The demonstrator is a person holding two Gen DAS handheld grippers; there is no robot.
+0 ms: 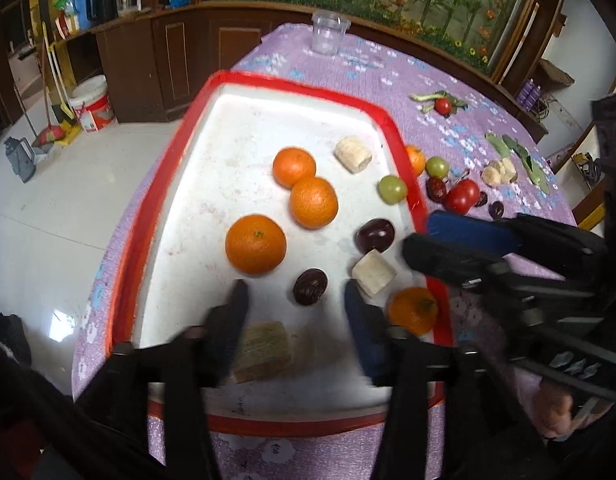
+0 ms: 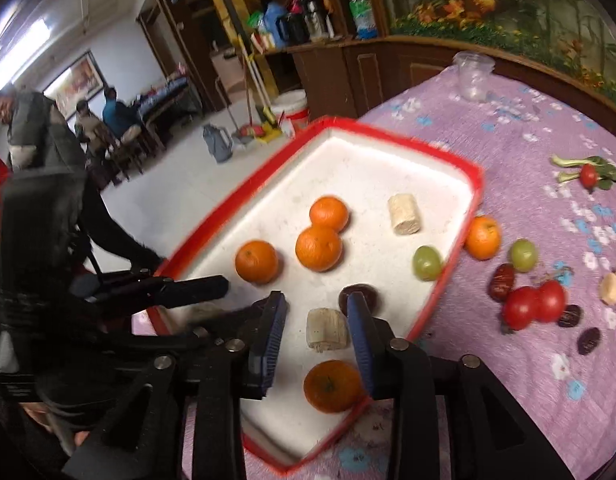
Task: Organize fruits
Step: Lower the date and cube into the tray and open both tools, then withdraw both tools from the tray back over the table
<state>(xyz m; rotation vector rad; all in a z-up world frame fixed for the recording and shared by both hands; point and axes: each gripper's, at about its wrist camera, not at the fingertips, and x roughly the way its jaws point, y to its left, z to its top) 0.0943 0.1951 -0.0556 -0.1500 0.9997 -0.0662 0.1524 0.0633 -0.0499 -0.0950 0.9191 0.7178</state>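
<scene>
A white tray with a red rim (image 1: 300, 84) (image 2: 407, 136) holds several oranges (image 1: 256, 244) (image 2: 319, 249), banana pieces (image 1: 373, 272) (image 2: 327, 330), a green grape (image 1: 392, 189) (image 2: 427, 263) and dark dates (image 1: 310, 286). My left gripper (image 1: 296, 296) is open and empty over the tray's near end, above a date. My right gripper (image 2: 317, 306) is open and empty over the tray, with a banana piece and an orange (image 2: 332, 386) between its fingers; in the left wrist view (image 1: 427, 236) it reaches in from the right.
On the purple cloth right of the tray lie an orange (image 2: 483, 237), a grape (image 2: 523, 255), tomatoes (image 2: 533, 306), dates (image 2: 501, 281), banana slices (image 1: 499, 172) and greens with a small tomato (image 2: 589, 174). A clear plastic cup (image 1: 329, 32) stands at the far edge.
</scene>
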